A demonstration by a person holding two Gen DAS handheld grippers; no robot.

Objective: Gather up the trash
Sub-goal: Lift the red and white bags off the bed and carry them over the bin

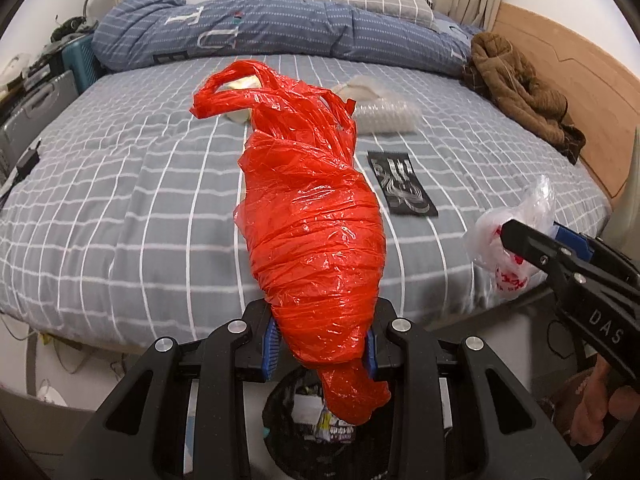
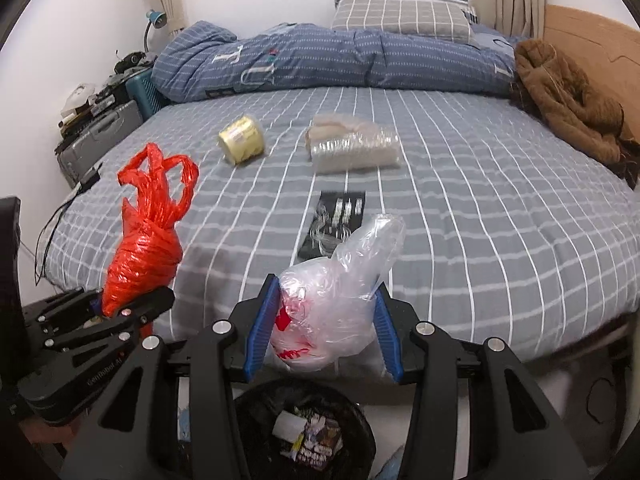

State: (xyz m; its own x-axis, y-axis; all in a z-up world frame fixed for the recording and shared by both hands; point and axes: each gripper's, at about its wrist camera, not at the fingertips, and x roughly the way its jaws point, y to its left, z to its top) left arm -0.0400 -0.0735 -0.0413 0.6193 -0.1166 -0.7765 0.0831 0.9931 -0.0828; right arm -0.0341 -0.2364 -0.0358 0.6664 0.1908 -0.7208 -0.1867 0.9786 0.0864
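Observation:
My left gripper [image 1: 322, 342] is shut on a crumpled red plastic bag [image 1: 312, 216], held above a black-lined trash bin [image 1: 288, 420] at the foot of the bed. The red bag also shows in the right wrist view [image 2: 144, 248], with the left gripper [image 2: 120, 312] under it. My right gripper [image 2: 322, 328] is shut on a clear plastic bag with red print [image 2: 332, 300], held above the same bin [image 2: 256, 420]. This bag also shows at the right of the left wrist view [image 1: 512, 236]. On the bed lie a yellow tub [image 2: 242, 144], a clear plastic pack [image 2: 354, 148] and a black packet [image 2: 334, 224].
The bed [image 2: 500, 200] has a grey checked cover, a rolled blue duvet [image 2: 320, 60] and a brown coat [image 2: 572, 108] by the wooden headboard. A cluttered stand with a grey case [image 2: 100, 136] sits at the left. The bin holds paper scraps.

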